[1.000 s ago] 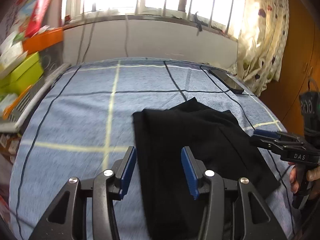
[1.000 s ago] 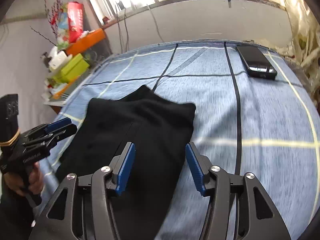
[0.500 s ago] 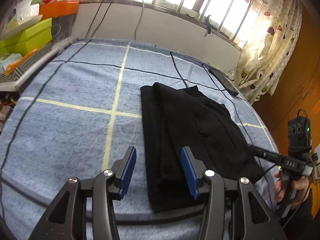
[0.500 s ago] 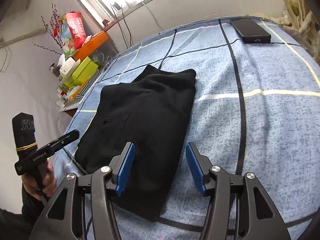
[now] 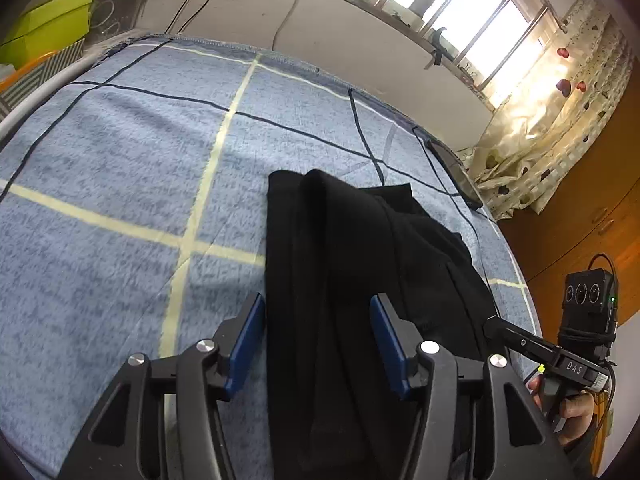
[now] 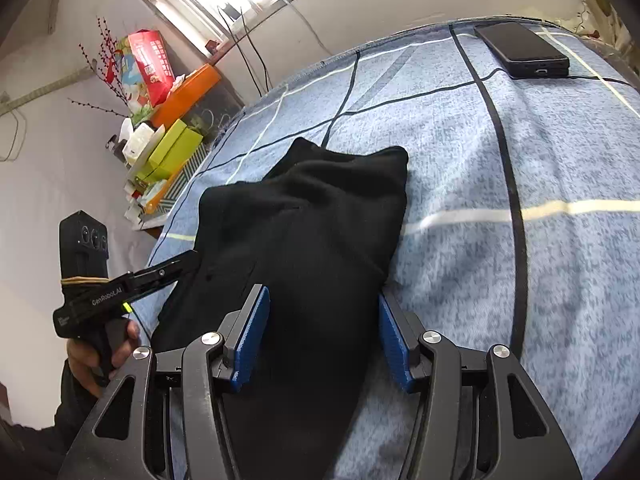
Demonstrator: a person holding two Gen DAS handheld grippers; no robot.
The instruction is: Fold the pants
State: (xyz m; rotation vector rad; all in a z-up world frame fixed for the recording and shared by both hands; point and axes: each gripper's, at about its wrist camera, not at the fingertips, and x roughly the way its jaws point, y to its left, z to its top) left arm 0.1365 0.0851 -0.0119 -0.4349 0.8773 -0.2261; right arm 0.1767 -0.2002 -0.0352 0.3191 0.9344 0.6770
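Black pants (image 5: 360,272) lie folded in a long stack on the blue checked blanket (image 5: 120,168); they also show in the right wrist view (image 6: 312,248). My left gripper (image 5: 318,340) is open, its blue pads straddling the near left part of the pants. My right gripper (image 6: 324,340) is open, its pads straddling the near right part. Each gripper shows in the other's view, the right one (image 5: 496,326) at the pants' right edge, the left one (image 6: 188,260) at their left edge.
A black phone (image 6: 520,50) with a cable lies at the blanket's far right corner. Green and orange boxes (image 6: 172,148) crowd a shelf to the left. A wall with windows (image 5: 360,40) is behind, a curtain (image 5: 552,128) and wooden wardrobe (image 5: 592,220) to the right.
Both grippers have pulled back toward the near end and dropped low over the pants, still open. The pants lie as before.
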